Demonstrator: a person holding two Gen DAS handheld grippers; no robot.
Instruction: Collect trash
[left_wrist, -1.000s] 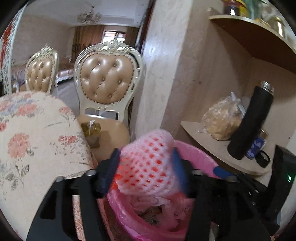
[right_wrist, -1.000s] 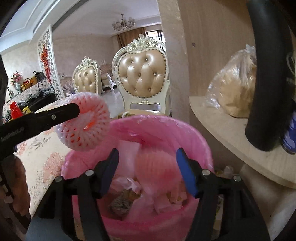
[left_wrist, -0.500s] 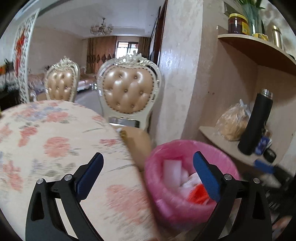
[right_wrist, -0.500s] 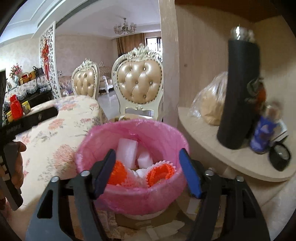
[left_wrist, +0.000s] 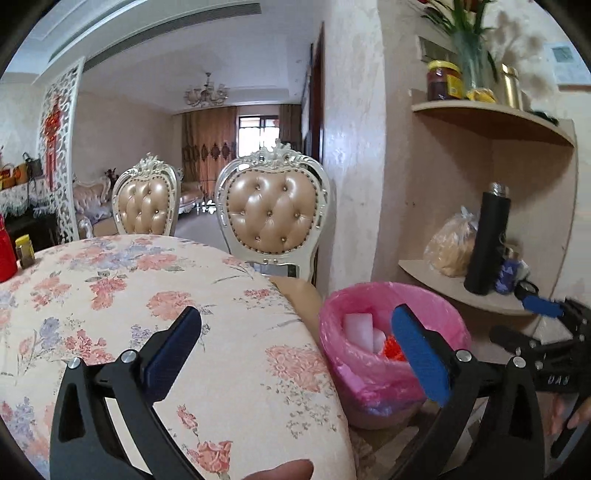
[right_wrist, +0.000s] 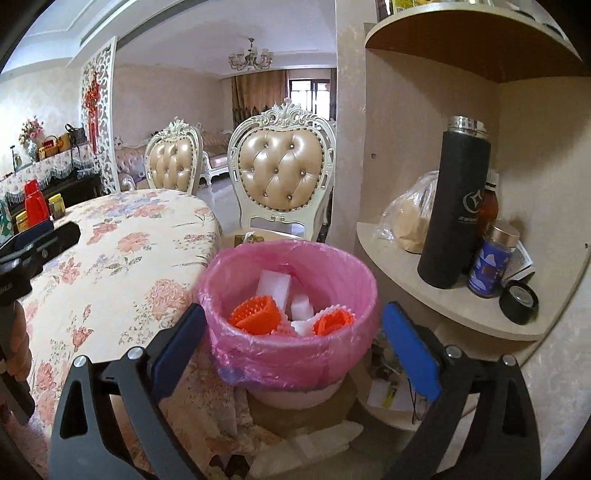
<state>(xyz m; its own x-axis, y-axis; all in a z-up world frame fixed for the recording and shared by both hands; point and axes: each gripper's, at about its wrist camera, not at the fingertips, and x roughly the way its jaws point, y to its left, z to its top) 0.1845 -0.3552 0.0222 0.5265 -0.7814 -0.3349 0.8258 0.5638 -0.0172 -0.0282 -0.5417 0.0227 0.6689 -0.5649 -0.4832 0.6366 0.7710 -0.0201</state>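
Note:
A bin lined with a pink bag (right_wrist: 288, 350) stands beside the floral table (right_wrist: 122, 258). It holds orange foam fruit nets (right_wrist: 255, 310) and white foam blocks (right_wrist: 273, 286). My right gripper (right_wrist: 291, 343) is open and empty, held just in front of the bin. My left gripper (left_wrist: 295, 350) is open and empty over the table's right edge (left_wrist: 221, 332), left of the bin (left_wrist: 373, 369). The right gripper also shows at the far right of the left wrist view (left_wrist: 546, 332).
Two tufted chairs (left_wrist: 273, 218) stand behind the table. A corner shelf (right_wrist: 443, 295) to the right of the bin holds a black flask (right_wrist: 454, 206), a blue jar (right_wrist: 491, 262) and a bag of food (right_wrist: 410, 218). Red bottle (right_wrist: 35, 203) and jars sit at the table's far left.
My left gripper opened and let the pink-and-white foam net fall into the bin, then pulled back over the table. My right gripper also drew back from the bin.

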